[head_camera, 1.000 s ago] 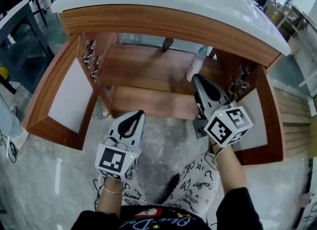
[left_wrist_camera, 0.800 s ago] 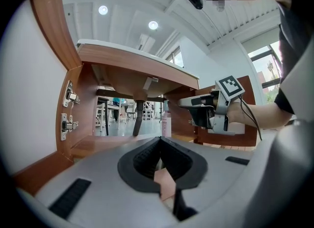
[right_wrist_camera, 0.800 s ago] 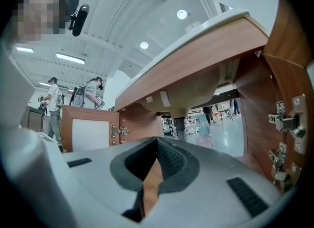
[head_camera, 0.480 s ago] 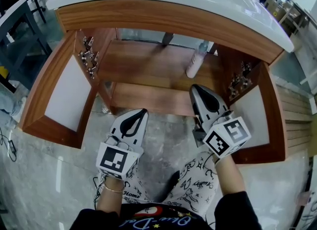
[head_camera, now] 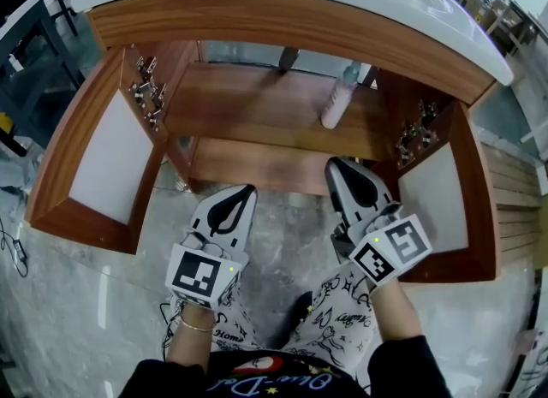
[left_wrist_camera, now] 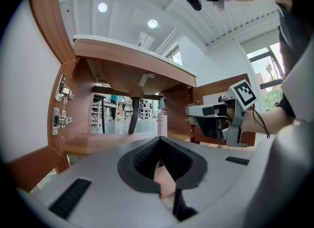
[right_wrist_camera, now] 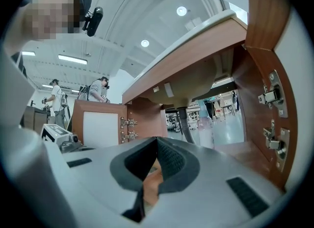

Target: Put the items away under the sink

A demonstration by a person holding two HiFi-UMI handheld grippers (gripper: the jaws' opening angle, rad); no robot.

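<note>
1. At the sink cabinet (head_camera: pixel 257 105), open at the front: could take a knock on the lower front rail from anything swung in low and fast.
2. At the left door (head_camera: pixel 103 161) and right door (head_camera: pixel 441 199), both swung wide: liable to be clipped by an elbow or a marker cube on the way in. Likelier on the right, just beside the right gripper (head_camera: pixel 336 166).
3. At the left gripper (head_camera: pixel 242 192) and right gripper: jaws pressed together on each, nothing between them, both held over the floor in front of the cabinet. No taking up anything without parting them first.
4. At the bottle (head_camera: pixel 337 102), upright on the cabinet floor at the right, near the drain pipe (head_camera: pixel 288 58) and well apart from both grippers: tall and narrow, so probably easy to topple with a careless reach.
5. Counted: one sink cabinet, two doors, two grippers, one drain pipe, one bottle, four hinges (head_camera: pixel 147 97), two on each side wall.
</note>
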